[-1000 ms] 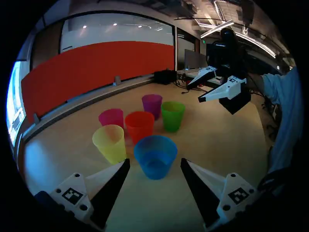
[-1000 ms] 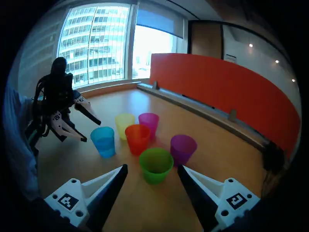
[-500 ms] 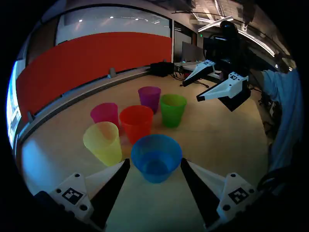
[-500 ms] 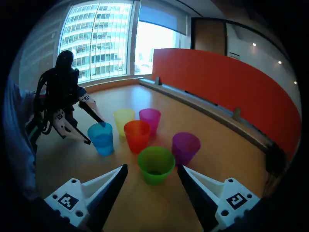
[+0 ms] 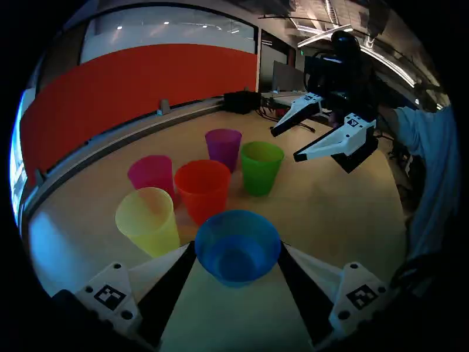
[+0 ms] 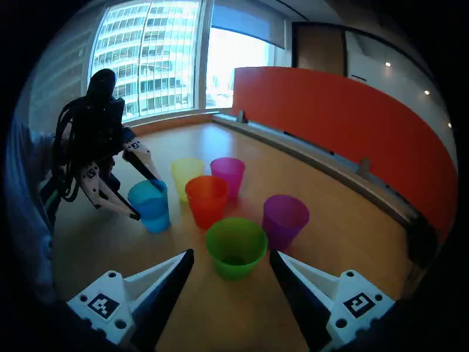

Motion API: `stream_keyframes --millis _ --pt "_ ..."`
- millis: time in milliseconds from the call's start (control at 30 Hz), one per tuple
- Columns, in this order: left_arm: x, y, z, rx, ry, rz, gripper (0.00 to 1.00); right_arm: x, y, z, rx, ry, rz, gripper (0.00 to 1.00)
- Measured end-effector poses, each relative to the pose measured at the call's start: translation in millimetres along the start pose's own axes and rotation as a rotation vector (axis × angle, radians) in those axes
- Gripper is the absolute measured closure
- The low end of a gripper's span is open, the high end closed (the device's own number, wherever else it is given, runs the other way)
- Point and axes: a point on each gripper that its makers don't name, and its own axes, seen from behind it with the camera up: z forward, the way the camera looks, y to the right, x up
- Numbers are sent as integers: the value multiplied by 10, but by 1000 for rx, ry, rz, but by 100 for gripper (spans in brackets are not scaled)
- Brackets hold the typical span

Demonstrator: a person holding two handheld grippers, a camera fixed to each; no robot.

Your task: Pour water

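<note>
Your left gripper (image 5: 234, 246) and right gripper (image 6: 230, 253) look alike: long pointed fingers (image 5: 167, 281), black on the inner faces and white on the outer shells. Each shell carries a square black-and-white marker (image 5: 111, 296) and small dark screws (image 5: 121, 315). Seen from across, your left gripper's body is black, with looping cables (image 6: 60, 152). You wear a light blue sleeve (image 5: 431, 152).

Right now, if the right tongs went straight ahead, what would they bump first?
Probably the green cup: it stands just ahead, centred between the open right tongs. Depth is hard to judge, so they might pass above its rim.
</note>
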Motion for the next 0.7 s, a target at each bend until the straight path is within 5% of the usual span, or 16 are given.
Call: stream_keyframes --millis 200,700 --pt "6 4 19 -4 3 -1 11 -20 -17 38 7 -6 0 0" --pt "11 3 2 -2 5 5 12 -102 -1 216 2 -36 -9 0"
